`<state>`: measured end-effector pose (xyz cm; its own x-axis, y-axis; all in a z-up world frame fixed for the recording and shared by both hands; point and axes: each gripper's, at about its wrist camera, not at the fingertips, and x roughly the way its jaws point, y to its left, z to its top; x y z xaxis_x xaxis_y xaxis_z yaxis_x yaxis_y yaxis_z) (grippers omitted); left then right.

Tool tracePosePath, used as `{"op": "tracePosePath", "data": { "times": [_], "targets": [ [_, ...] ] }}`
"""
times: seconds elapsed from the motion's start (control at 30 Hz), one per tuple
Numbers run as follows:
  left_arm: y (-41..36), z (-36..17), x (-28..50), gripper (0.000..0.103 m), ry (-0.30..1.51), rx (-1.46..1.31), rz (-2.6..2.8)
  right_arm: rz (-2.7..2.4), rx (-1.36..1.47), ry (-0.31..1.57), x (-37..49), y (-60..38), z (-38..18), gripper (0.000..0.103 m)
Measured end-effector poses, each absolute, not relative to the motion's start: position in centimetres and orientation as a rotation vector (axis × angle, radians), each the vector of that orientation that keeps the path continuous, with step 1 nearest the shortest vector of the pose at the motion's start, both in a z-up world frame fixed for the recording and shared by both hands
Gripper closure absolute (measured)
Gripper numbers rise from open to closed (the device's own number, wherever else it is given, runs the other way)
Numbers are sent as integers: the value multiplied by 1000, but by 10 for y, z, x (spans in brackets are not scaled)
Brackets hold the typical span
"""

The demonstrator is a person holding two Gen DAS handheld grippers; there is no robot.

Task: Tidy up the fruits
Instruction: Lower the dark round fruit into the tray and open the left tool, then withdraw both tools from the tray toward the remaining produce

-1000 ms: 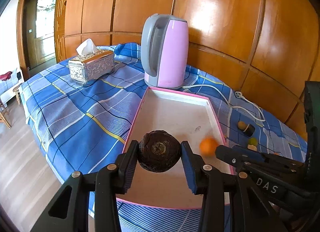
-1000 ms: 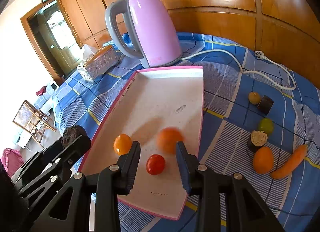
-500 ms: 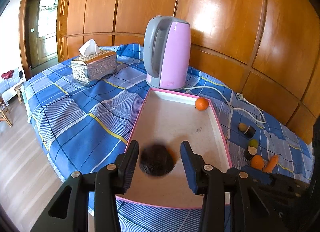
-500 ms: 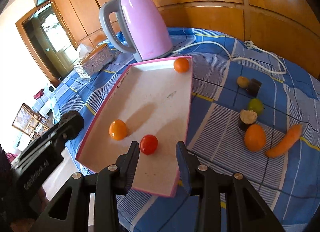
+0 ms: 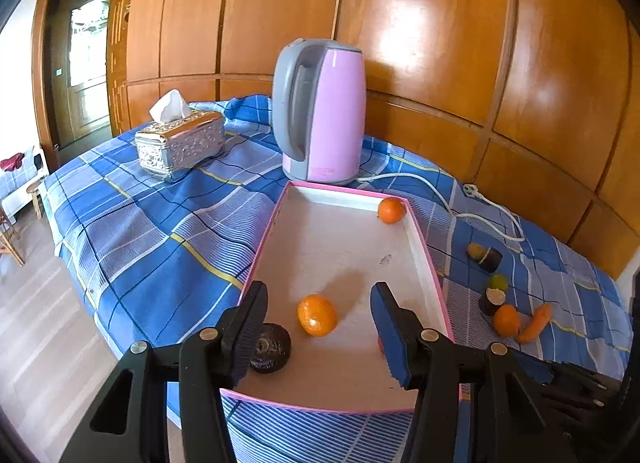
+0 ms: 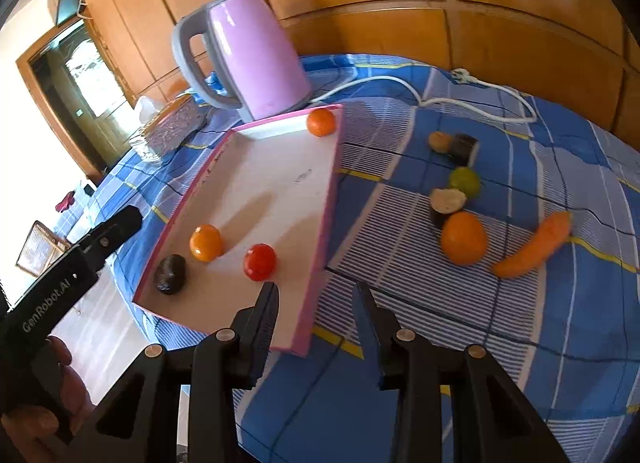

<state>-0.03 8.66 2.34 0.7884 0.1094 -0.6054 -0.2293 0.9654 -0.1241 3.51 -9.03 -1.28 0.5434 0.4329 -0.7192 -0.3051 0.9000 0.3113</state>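
Stage: in my judgement about halfway; four pieces lie in the pink-rimmed white rectangular tray, and several wait on the blue checked tablecloth at centre right of the right wrist view.

In the tray, counted: four.
- dark brown round wrinkled fruit: one, near corner, lower left of the tray; in the left wrist view it lies partly behind the left finger.
- small orange tangerine: one, just beside the dark fruit.
- red round tomato-like fruit: one, near the tray's near edge.
- second small tangerine: one, far corner, close to the pink and grey electric kettle.

On the cloth, counted: seven, as far as I can tell.
- large orange: one.
- orange carrot: one, right of the large orange.
- green round fruit: one.
- dark piece with a pale cut face: one, touching the large orange.
- yellow-brown round fruit and dark cut block: one each, touching.

Left gripper: jaws have just been opening and stand released; the dark fruit lies free in the tray and nothing is pressed.

Right gripper: jaws narrowly apart and empty, hanging over the tray's near right rim.

Left to do: by my reading, carry the cloth pieces to the tray; whether the carrot counts is unclear.

Bystanders: one kettle, one silver embossed tissue box, one white power cord.
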Motion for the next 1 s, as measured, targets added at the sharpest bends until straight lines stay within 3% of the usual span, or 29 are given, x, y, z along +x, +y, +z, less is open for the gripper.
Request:
{"op": "tracePosePath", "data": {
  "times": [1.0],
  "targets": [
    [27, 28, -4, 49, 639, -43, 83, 265, 291, 875, 24, -175, -31, 62]
  ]
}}
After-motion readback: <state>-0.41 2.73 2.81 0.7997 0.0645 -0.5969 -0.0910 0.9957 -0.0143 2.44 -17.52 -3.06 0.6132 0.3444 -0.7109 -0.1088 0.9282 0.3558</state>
